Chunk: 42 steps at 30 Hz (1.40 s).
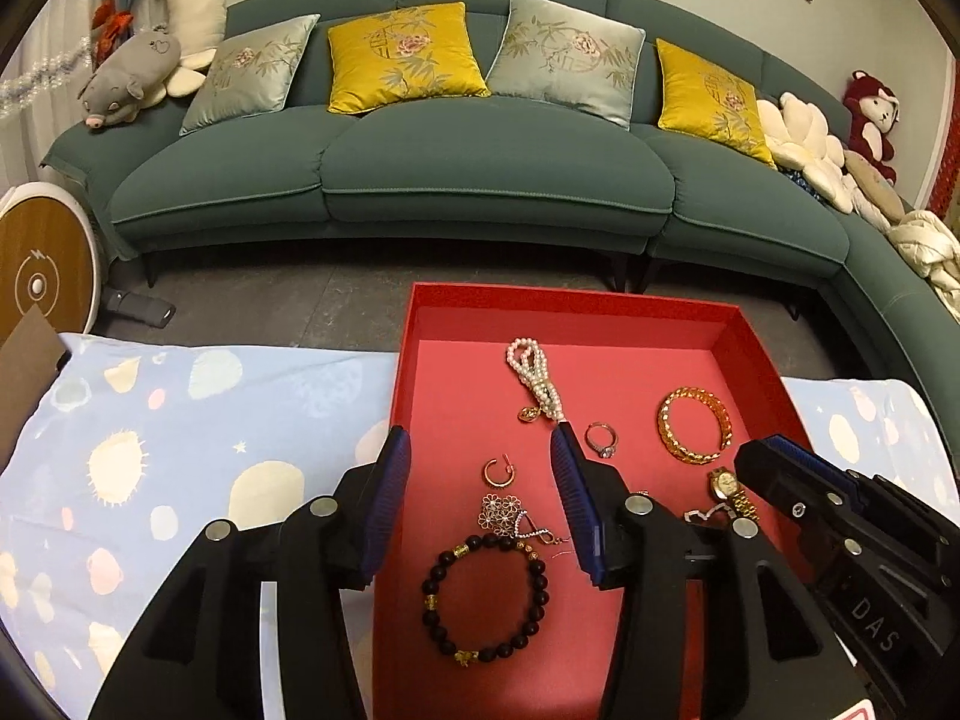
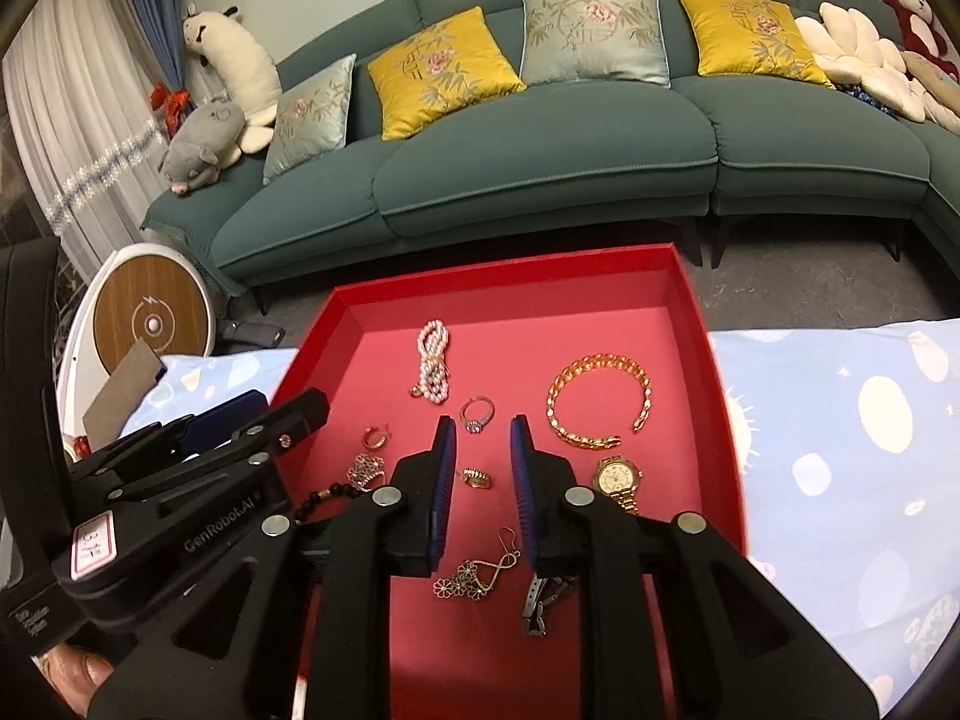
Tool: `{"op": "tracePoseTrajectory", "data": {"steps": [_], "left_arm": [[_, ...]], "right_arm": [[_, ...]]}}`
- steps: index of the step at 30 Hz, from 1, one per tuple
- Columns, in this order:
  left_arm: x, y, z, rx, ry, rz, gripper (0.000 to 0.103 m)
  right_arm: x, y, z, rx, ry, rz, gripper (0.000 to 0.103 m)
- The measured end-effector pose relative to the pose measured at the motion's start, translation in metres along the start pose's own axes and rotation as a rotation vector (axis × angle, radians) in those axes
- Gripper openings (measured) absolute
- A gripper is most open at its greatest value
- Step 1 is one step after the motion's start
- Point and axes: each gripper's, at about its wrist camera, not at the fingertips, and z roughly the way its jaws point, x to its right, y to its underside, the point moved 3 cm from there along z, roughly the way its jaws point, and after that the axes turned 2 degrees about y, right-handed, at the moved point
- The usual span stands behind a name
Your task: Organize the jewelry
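Observation:
A red tray (image 1: 414, 324) (image 2: 690, 300) on a blue patterned cloth holds jewelry. In it lie a pearl strand (image 1: 534, 378) (image 2: 433, 367), a gold bangle (image 1: 696, 429) (image 2: 600, 399), a gem ring (image 1: 602, 438) (image 2: 477, 413), a gold hoop earring (image 1: 498, 473) (image 2: 377, 437), a gold watch (image 1: 729, 489) (image 2: 618, 480), a dark bead bracelet (image 1: 486, 594) and flower pendants (image 1: 501, 513) (image 2: 465, 579). My left gripper (image 1: 480, 438) is open and empty above the hoop earring. My right gripper (image 2: 480, 426) is open and empty just above a small gold clip (image 2: 477, 477).
A teal sofa (image 1: 480, 168) with yellow and grey cushions stands beyond the table. Plush toys sit at both sofa ends. A round wooden-faced device (image 1: 36, 276) stands on the floor at left. The blue cloth (image 1: 180, 450) (image 2: 852, 450) spreads to both sides of the tray.

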Motion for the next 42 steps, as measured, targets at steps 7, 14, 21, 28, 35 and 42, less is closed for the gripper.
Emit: {"op": "tracePoseTrajectory", "data": {"steps": [7, 14, 21, 28, 35, 42], "left_arm": [[0.002, -0.001, -0.095, 0.086, 0.018, 0.031, 0.047], [0.010, 0.032, -0.183, 0.126, 0.009, 0.092, 0.052], [0.021, 0.073, -0.222, 0.125, -0.011, 0.144, 0.055], [0.018, 0.110, -0.209, 0.069, -0.020, 0.127, 0.055], [0.004, 0.132, -0.167, -0.017, -0.051, 0.108, 0.055], [-0.018, 0.138, -0.141, -0.074, -0.061, 0.076, 0.055]], "right_arm": [[-0.010, -0.007, -0.094, 0.092, -0.007, -0.016, 0.023], [-0.024, 0.023, -0.193, 0.164, 0.004, -0.023, 0.041], [-0.038, 0.076, -0.228, 0.175, 0.029, -0.035, 0.043], [-0.043, 0.106, -0.218, 0.127, 0.033, -0.017, 0.050], [-0.036, 0.118, -0.195, 0.084, 0.065, -0.016, 0.050], [-0.037, 0.120, -0.167, 0.035, 0.087, -0.027, 0.050]]}}
